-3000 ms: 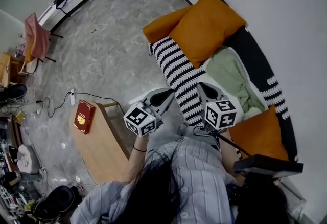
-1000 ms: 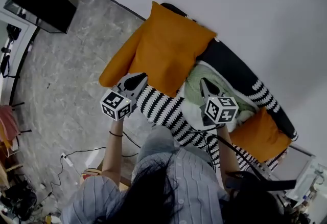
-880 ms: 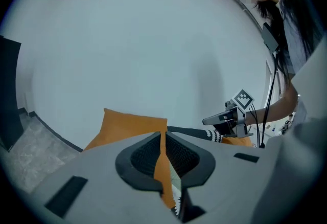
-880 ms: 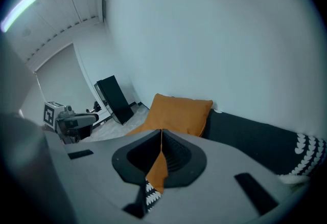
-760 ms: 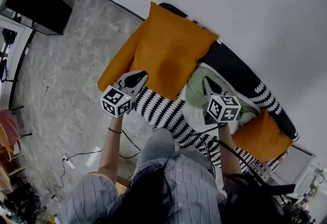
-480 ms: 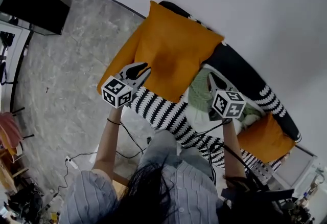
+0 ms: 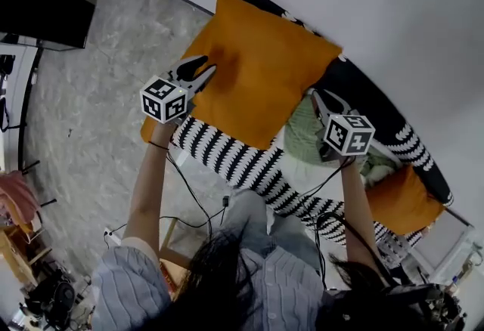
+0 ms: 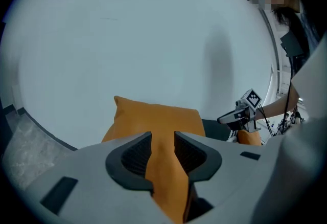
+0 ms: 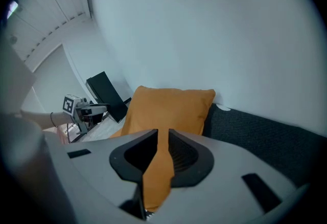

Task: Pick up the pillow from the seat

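Two tongs flank the orange pillow [image 7: 261, 72] propped on the sofa [image 7: 363, 95]: left tongs [image 7: 207, 66] at its left edge, right tongs [image 7: 321, 97] at its right. Both have just been opening slightly and grip nothing.

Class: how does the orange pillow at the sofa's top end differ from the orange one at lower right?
The top pillow shows much larger and overlaps the striped cover. The lower-right pillow shows smaller and sits against the dark sofa back, clear of the top pillow. Both are plain orange.
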The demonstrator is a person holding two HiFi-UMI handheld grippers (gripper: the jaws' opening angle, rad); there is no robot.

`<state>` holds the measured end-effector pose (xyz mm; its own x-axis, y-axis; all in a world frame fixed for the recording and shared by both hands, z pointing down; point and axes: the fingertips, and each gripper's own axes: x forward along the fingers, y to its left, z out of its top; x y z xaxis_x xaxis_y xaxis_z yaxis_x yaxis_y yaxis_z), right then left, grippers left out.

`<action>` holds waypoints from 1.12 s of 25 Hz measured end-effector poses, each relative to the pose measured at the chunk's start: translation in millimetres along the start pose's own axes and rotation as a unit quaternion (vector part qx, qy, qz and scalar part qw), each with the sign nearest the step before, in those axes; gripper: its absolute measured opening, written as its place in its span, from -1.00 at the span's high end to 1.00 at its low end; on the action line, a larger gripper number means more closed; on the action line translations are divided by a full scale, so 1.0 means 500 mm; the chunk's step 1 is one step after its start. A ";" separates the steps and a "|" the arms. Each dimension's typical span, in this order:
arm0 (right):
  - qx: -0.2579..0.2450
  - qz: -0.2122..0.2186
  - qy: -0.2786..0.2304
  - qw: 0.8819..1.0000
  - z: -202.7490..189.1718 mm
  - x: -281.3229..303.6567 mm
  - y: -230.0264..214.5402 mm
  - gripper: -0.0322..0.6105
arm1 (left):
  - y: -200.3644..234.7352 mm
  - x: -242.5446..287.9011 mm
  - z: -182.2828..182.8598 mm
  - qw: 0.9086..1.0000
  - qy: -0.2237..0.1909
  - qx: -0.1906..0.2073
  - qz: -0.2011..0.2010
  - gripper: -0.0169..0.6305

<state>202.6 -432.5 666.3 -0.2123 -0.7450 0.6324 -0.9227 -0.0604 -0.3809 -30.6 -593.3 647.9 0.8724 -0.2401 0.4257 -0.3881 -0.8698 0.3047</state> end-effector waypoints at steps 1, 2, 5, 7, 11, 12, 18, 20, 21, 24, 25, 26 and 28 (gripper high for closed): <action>0.001 0.003 -0.001 1.000 0.001 0.014 -0.007 0.68 | 0.020 0.009 -0.001 1.000 0.006 0.004 0.003 0.55; 0.004 0.006 -0.004 1.000 0.002 0.027 -0.015 0.54 | 0.039 0.019 -0.003 1.000 0.015 0.010 0.006 0.55; 0.033 0.007 -0.011 0.999 -0.002 0.050 -0.047 0.32 | 0.084 0.051 -0.012 0.999 0.042 0.024 0.009 0.54; 0.064 0.010 -0.010 0.998 -0.006 0.062 -0.064 0.19 | 0.107 0.070 -0.009 0.999 0.047 0.019 0.004 0.44; 0.100 0.015 0.000 0.995 -0.004 0.099 -0.094 0.04 | 0.155 0.116 0.010 0.999 0.028 -0.010 -0.017 -0.01; 0.102 0.016 0.003 0.995 -0.005 0.109 -0.099 0.03 | 0.163 0.127 0.008 0.999 0.028 -0.015 -0.025 -0.06; 0.097 0.023 0.011 0.995 0.003 0.150 -0.100 -0.01 | 0.180 0.175 -0.012 0.994 0.058 -0.045 -0.084 -0.18; 0.097 0.022 0.007 0.995 0.005 0.152 -0.102 -0.01 | 0.182 0.199 -0.016 0.992 0.074 -0.042 -0.088 -0.18; 0.096 0.019 0.004 0.995 0.005 0.152 -0.103 -0.01 | 0.184 0.210 -0.018 0.992 0.080 -0.040 -0.088 -0.18; 0.091 0.014 -0.007 0.996 0.004 0.160 -0.104 -0.01 | 0.189 0.227 -0.024 0.992 0.077 -0.049 -0.089 -0.18; 0.088 0.014 -0.011 0.996 0.003 0.163 -0.104 0.00 | 0.190 0.228 -0.027 0.992 0.075 -0.054 -0.087 -0.18; 0.086 0.015 -0.013 0.996 0.002 0.166 -0.104 0.00 | 0.190 0.229 -0.029 0.992 0.074 -0.057 -0.082 -0.18; 0.082 0.014 -0.014 0.996 0.003 0.168 -0.105 0.03 | 0.186 0.228 -0.029 0.993 0.078 -0.059 -0.071 -0.15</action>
<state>233.6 -493.1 738.5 -0.2251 -0.7665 0.6015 -0.8508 -0.1463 -0.5048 28.4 -695.2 737.0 0.8683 -0.0411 0.4943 -0.3040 -0.8316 0.4648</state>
